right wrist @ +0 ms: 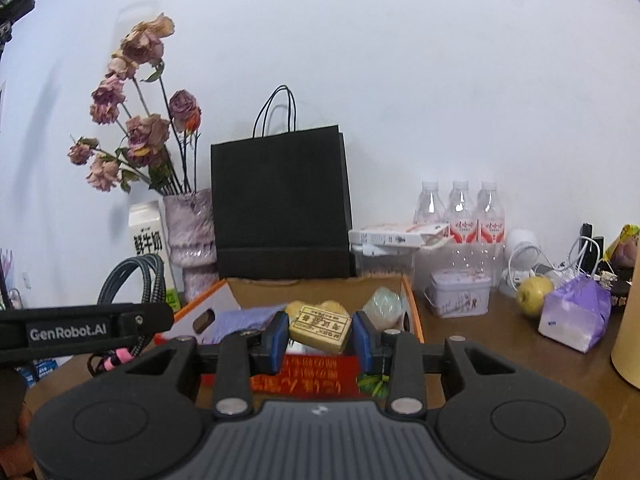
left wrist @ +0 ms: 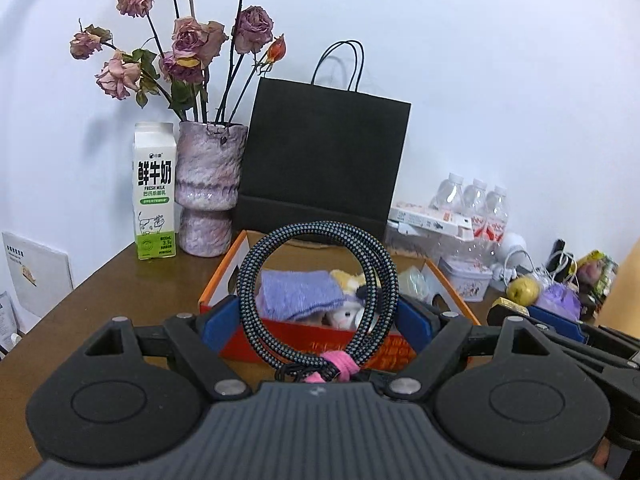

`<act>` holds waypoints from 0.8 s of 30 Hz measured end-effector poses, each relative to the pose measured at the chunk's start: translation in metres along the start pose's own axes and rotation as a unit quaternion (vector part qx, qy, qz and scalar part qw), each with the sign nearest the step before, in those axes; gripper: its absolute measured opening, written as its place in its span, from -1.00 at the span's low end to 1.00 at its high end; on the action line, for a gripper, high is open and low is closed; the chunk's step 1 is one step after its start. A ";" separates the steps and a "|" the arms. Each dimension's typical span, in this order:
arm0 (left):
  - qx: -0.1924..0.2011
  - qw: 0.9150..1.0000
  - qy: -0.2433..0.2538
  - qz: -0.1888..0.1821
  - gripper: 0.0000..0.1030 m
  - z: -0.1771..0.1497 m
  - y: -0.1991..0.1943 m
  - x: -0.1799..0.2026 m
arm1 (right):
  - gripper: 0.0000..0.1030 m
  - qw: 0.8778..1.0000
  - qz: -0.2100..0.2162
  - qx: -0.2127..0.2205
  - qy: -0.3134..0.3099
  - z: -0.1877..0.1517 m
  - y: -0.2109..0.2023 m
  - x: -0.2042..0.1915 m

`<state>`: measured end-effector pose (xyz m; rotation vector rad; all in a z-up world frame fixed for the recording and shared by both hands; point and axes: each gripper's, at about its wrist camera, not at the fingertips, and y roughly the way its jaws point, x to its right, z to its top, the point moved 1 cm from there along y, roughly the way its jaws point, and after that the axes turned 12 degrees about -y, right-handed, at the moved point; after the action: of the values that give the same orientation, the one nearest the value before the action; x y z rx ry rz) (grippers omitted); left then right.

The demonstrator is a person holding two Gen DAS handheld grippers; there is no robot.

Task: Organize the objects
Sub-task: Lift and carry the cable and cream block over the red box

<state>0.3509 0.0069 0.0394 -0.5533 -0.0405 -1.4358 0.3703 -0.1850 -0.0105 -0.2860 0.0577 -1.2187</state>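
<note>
Fingers of the left gripper [left wrist: 318, 316] grasp a coiled braided cable [left wrist: 318, 300], its loop upright just before the near wall of the orange box [left wrist: 224, 276] at the middle of the table [left wrist: 100, 292]; fingers of the right gripper [right wrist: 320, 340] are clenched on a small tan packet [right wrist: 320, 328] above that box's near edge. Judged step: both items are being carried to the box, and next each must be moved over the opening, clear of the purple cloth [left wrist: 298, 292], then released.

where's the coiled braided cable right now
The coiled cable is held upright between the left gripper pads, just in front of the orange box; in the right wrist view it shows at far left, before the milk carton.
</note>
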 end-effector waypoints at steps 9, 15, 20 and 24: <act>0.011 1.000 -0.014 0.006 0.63 0.014 0.040 0.005 | -0.36 1.000 0.004 0.004 0.005 0.010 0.045 0.008; 0.005 1.000 -0.010 0.009 0.63 0.020 0.071 0.007 | -0.36 1.000 0.007 0.000 -0.009 0.014 0.078 0.009; 0.006 1.000 -0.003 0.014 0.63 0.026 0.095 0.008 | -0.36 1.000 0.011 -0.007 -0.021 0.015 0.105 0.010; 0.002 1.000 0.003 0.016 0.63 0.029 0.113 0.008 | -0.36 0.999 0.016 -0.011 -0.026 0.016 0.124 0.014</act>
<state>0.4670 0.0143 0.0297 -0.5432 -0.0298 -1.4069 0.4924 -0.1561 -0.0241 -0.3351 0.0308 -1.1794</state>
